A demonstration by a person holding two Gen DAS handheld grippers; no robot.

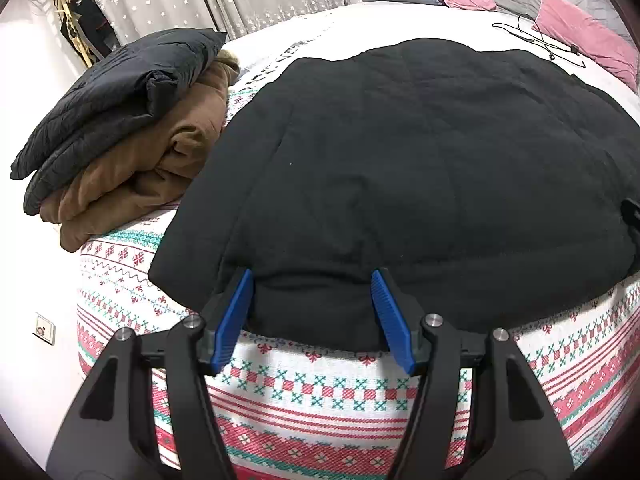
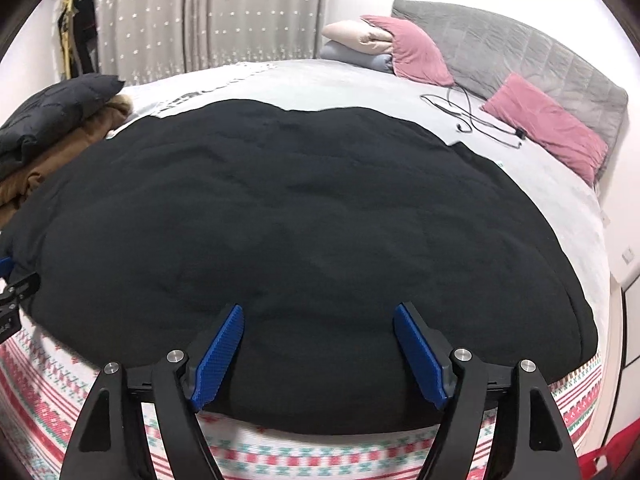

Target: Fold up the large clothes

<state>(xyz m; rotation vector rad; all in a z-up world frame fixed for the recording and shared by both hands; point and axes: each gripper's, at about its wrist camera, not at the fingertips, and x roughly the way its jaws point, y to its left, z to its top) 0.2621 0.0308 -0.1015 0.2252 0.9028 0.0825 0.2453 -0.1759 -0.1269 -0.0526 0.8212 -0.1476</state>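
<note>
A large black garment (image 1: pixel 400 176) lies spread flat on the bed; it also fills the right wrist view (image 2: pixel 300 240). My left gripper (image 1: pixel 312 280) is open, its blue pads either side of the garment's near hem at the left. My right gripper (image 2: pixel 318 314) is open, its pads astride the near hem further right. Neither grips the cloth. The left gripper also shows at the left edge of the right wrist view (image 2: pixel 10 276).
A patterned red, green and white blanket (image 1: pixel 312 396) covers the bed's near edge. A folded dark jacket (image 1: pixel 108 108) on a folded brown garment (image 1: pixel 152 172) sits at the left. Pink pillows (image 2: pixel 548 128), a black cable (image 2: pixel 472 120) and a grey headboard (image 2: pixel 520 56) are at the far right.
</note>
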